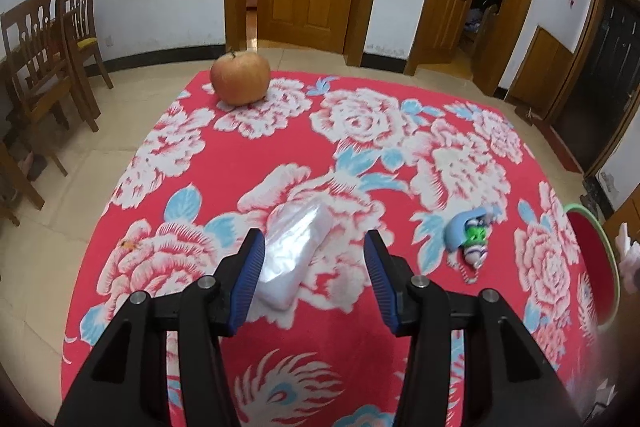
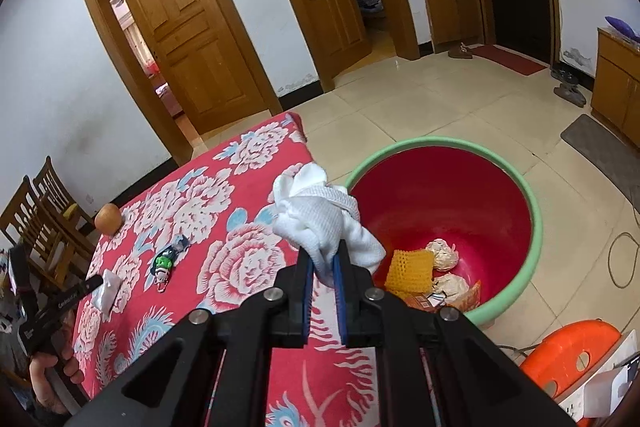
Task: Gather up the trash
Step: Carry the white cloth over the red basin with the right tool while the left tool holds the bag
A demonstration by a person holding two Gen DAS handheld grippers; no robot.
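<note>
Pinching a white cloth [image 2: 320,223] between nearly closed blue pads, the right gripper [image 2: 323,259] angles toward the red basin [image 2: 534,223] beside the table. The left gripper [image 1: 316,247] hovers wide-spread over a clear plastic packet [image 1: 292,251] on the floral tablecloth [image 1: 240,155].
</note>
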